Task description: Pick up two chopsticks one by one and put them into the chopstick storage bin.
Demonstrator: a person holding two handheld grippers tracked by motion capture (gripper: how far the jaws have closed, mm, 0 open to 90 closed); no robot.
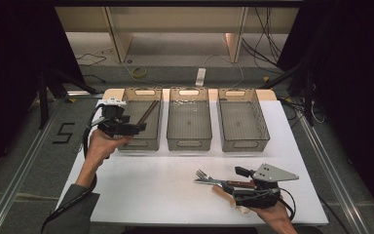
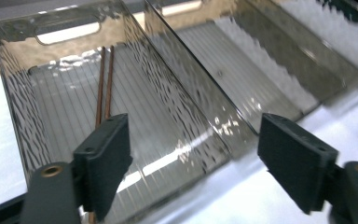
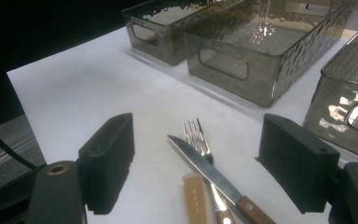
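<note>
- We see the white table carrying three smoked plastic bins.
- Our left gripper, jaws wide and holding nothing, hangs over the left bin, where chopsticks lie.
- Our right gripper, jaws wide, flanks the knife and fork.

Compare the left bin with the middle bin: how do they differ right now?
The left bin holds a pair of brown chopsticks; the middle bin holds nothing. The left tool hangs open by the left bin's front end, while no tool is near the middle bin. Both are smoky, see-through, ribbed bins with cut-out handles, parallel on the white table.
</note>
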